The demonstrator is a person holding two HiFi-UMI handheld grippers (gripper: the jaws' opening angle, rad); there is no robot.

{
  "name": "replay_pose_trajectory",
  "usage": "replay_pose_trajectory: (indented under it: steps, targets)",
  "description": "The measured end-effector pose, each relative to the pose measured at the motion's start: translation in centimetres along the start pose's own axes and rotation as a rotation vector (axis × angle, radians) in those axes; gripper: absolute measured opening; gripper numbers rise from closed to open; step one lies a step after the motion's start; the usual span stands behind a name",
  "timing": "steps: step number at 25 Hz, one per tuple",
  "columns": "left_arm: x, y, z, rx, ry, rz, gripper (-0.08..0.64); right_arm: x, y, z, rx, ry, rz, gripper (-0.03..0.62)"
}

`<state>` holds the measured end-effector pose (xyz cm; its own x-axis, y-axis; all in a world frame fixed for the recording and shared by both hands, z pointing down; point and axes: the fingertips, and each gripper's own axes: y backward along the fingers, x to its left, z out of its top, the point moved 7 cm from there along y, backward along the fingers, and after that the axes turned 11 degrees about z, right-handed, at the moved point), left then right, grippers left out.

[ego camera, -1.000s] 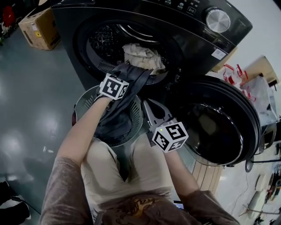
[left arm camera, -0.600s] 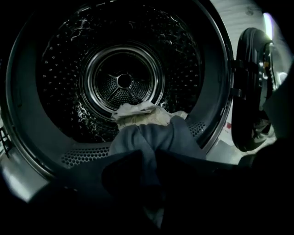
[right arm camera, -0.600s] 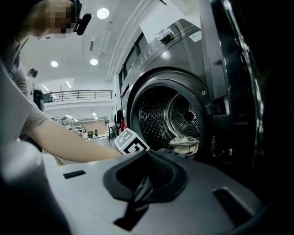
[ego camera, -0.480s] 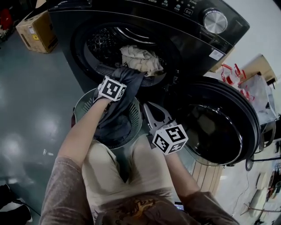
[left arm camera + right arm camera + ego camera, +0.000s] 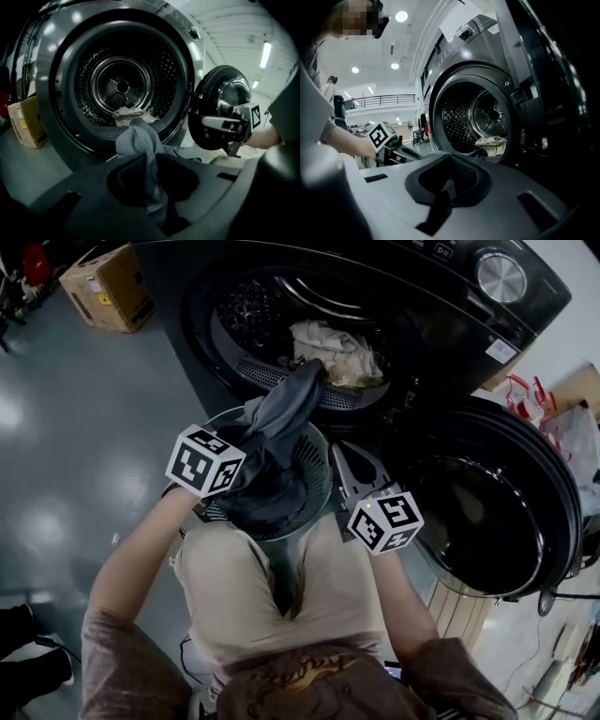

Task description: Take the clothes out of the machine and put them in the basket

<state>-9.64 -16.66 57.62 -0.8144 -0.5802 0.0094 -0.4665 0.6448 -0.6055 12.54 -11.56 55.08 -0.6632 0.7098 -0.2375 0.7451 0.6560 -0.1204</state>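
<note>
One basket (image 5: 323, 470), head view only

The head view looks steeply down from above the person, taking in the drum (image 5: 300, 324) mouth, the basket (image 5: 325, 474), the open door (image 5: 487, 521), the left gripper (image 5: 242, 457) and the right gripper (image 5: 345, 463) together. The left gripper view rides low, close behind its jaws, and faces straight into the drum, with the door and right gripper at its right. The right gripper view, equally low, looks slantwise from the door side; all three share the drum mouth and the beige cloth (image 5: 337, 348) inside.
</note>
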Motion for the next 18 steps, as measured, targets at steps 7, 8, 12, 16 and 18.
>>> replay_pose_trajectory:
  steps: [7,8,12,16,18]
  targets:
    - [1.3,6.0,-3.0,0.007,0.07,0.047,0.057,0.0,-1.8,-0.6,-0.008,-0.024,0.031,-0.005]
    - [1.4,6.5,-3.2,0.005,0.08,0.05,0.055,0.1,-2.0,-0.7,-0.008,-0.025,0.037,-0.005]
    - [1.6,7.6,-3.3,-0.008,0.066,0.087,0.178,0.5,-2.4,-0.9,-0.005,-0.028,0.053,-0.005]
    - [1.5,7.3,-1.7,-0.05,0.047,0.082,0.256,0.7,-2.4,-0.8,-0.01,-0.028,0.054,-0.005]
    - [1.1,6.0,-0.5,-0.076,0.027,0.066,0.26,0.6,-2.1,-0.6,-0.014,-0.029,0.047,-0.003]
